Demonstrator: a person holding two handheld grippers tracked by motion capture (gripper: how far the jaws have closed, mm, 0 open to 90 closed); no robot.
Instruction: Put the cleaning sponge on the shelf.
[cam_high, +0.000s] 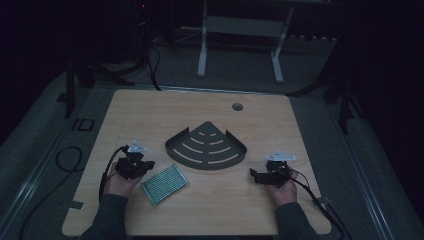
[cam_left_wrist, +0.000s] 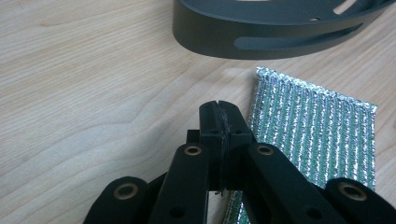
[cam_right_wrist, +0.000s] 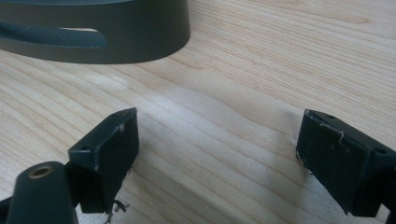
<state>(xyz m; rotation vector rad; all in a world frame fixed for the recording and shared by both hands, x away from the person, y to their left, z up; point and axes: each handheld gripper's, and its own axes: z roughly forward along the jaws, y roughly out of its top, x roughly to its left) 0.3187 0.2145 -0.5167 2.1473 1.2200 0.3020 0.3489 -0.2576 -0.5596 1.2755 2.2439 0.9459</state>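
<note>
Black jaws of the left gripper (cam_left_wrist: 219, 116) sit pressed together with nothing between them, just beside the green scouring pad (cam_left_wrist: 317, 140), which lies flat on the wooden table (cam_high: 150, 115) in front of the dark corner shelf (cam_high: 206, 146). Right gripper (cam_right_wrist: 217, 144) jaws stand spread wide over bare wood.

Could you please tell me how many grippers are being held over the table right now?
2. The left gripper sits beside the green scouring pad, jaws shut on nothing. The right gripper sits right of the dark corner rack, jaws open.
</note>
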